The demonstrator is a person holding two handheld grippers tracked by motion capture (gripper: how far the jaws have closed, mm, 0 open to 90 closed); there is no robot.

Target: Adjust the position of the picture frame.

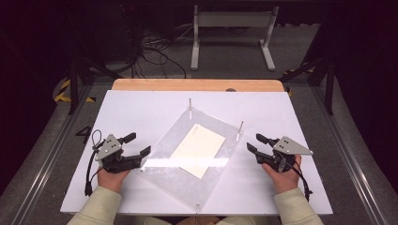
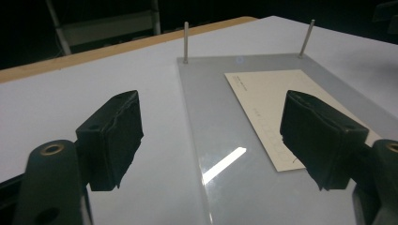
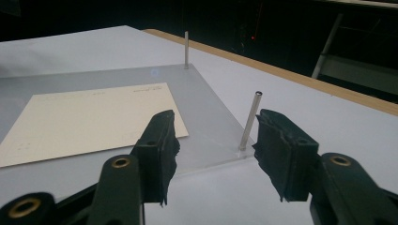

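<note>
We found the left tool (image 1: 139, 144) with its jaws spread wide and nothing between them, hovering just beside the clear plate (image 1: 159, 176) at its nine o'clock edge; in the left gripper view one jaw stood over the bare counter (image 2: 70, 93) and the other over the plate. The right tool (image 1: 254, 143) also stood open and empty, just beside the plate's three o'clock corner, its jaws flanking the near pin (image 3: 249, 121) without touching it. The plate lay flat on the white counter, turned askew, with a second pin (image 1: 190, 106) upright at its twelve o'clock corner. A cream card (image 1: 198, 148) lay flat on or under the plate, near its middle; which, we could not tell. We judged the work barely begun: both tools were placed to reach, yet nothing was gripped, and plate and card lay untouched.
</note>
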